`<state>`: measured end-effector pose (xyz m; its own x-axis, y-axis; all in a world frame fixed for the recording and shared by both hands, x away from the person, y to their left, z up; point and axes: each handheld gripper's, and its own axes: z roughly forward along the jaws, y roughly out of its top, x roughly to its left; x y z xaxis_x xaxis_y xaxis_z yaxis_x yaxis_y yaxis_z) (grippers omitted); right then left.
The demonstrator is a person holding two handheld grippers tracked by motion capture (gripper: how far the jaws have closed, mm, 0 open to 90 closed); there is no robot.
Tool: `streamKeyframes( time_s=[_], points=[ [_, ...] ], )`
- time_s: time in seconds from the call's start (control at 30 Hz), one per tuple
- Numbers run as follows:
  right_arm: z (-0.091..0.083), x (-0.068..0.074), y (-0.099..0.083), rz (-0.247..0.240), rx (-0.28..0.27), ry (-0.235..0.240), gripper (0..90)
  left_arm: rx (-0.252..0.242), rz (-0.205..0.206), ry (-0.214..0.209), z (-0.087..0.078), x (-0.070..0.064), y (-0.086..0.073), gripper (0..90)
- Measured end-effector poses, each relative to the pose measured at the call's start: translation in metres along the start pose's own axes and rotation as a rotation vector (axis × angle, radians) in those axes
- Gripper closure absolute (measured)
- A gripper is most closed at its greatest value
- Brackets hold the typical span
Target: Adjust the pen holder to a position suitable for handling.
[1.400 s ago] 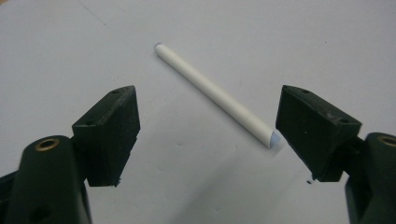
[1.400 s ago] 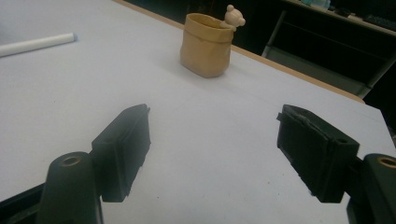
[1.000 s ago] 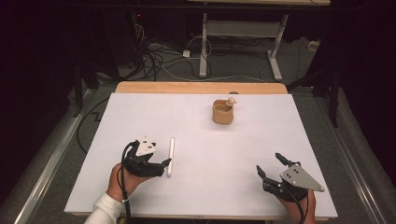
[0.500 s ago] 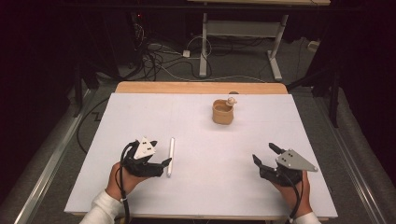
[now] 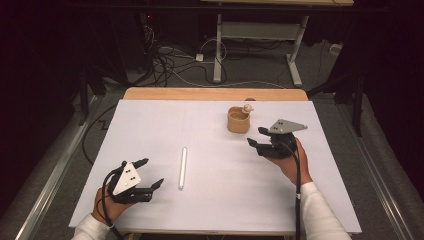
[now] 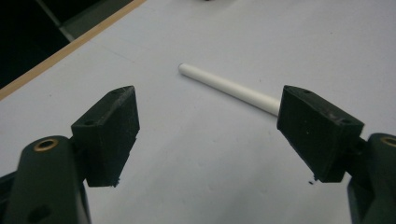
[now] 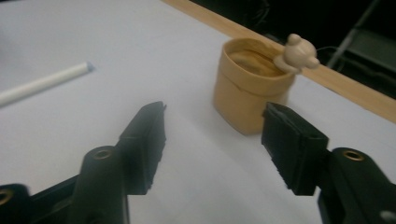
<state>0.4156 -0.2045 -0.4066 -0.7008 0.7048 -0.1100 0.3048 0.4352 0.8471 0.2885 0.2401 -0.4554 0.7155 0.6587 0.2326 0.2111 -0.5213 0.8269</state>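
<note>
The tan cup [image 5: 238, 120] sits just up-left of the right claw [image 5: 261, 140], untouched. Both it and the left claw [image 5: 148, 173] are spread wide, holding nothing.

From above, my left gripper [image 5: 142, 176] sits near the front left of the white counter [image 5: 150, 125], its jaws spread and empty, with the white stick [image 5: 183, 167] lying just to its right, apart from it. My right gripper [image 5: 259, 139] is farther up the counter on the right, jaws parted, close beside the tan cup [image 5: 238, 120] but not touching it. A small figure [image 5: 247, 107] perches on the cup's rim, and cables [image 5: 170, 62] trail over the floor beyond the counter.
</note>
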Motion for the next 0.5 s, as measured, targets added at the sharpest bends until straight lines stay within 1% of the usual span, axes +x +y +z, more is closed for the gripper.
streamKeyframes(
  time_s=[0.03,0.07,0.1,0.17,0.2,0.23,0.27,0.3,0.33,0.37,0.4,0.43,0.47,0.5],
  points=[
    [0.000,0.000,0.000,0.000,0.000,0.000,42.3,-0.002,-0.003,-0.002,-0.003,0.000,-0.004,20.3],
    [0.008,-0.004,0.010,-0.005,0.016,0.011,42.8,-0.005,-0.004,-0.005,-0.005,0.000,-0.007,19.3],
    [0.012,-0.005,0.014,-0.014,0.030,0.007,43.8,0.003,0.003,0.007,-0.009,-0.001,-0.013,18.1],
    [0.021,-0.007,0.023,-0.024,0.054,0.005,44.8,0.005,0.002,0.001,-0.011,-0.001,-0.015,18.1],
    [0.021,-0.007,0.023,-0.024,0.054,0.005,44.8,0.004,0.000,0.006,-0.013,-0.002,-0.018,18.1],
    [0.025,-0.007,0.028,-0.029,0.061,0.008,45.7,0.008,0.000,0.015,-0.014,-0.002,-0.020,18.1],
    [0.029,-0.007,0.032,-0.038,0.073,0.007,47.4,0.009,-0.002,0.012,-0.015,-0.001,-0.022,18.1],
    [0.039,-0.008,0.039,-0.046,0.100,0.020,48.3,0.006,-0.008,0.010,-0.017,-0.001,-0.023,18.1],
    [0.044,-0.008,0.043,-0.052,0.115,0.024,48.4,0.006,-0.011,0.014,-0.017,-0.001,-0.024,18.1],
    [0.044,-0.008,0.043,-0.052,0.115,0.024,48.4,0.010,-0.011,0.016,-0.017,-0.001,-0.025,18.1],
    [0.049,-0.007,0.046,-0.058,0.141,0.020,49.6,0.012,-0.010,0.018,-0.017,0.000,-0.026,18.1],
    [0.054,-0.007,0.049,-0.060,0.163,0.027,51.2,0.013,-0.011,0.017,-0.017,0.000,-0.026,18.1],
    [0.065,-0.007,0.054,-0.072,0.201,0.022,52.6,0.014,-0.009,0.014,-0.016,0.000,-0.027,18.1],
    [0.065,-0.007,0.054,-0.072,0.201,0.022,52.6,0.016,-0.009,0.013,-0.015,0.000,-0.026,18.1]
  ],
)
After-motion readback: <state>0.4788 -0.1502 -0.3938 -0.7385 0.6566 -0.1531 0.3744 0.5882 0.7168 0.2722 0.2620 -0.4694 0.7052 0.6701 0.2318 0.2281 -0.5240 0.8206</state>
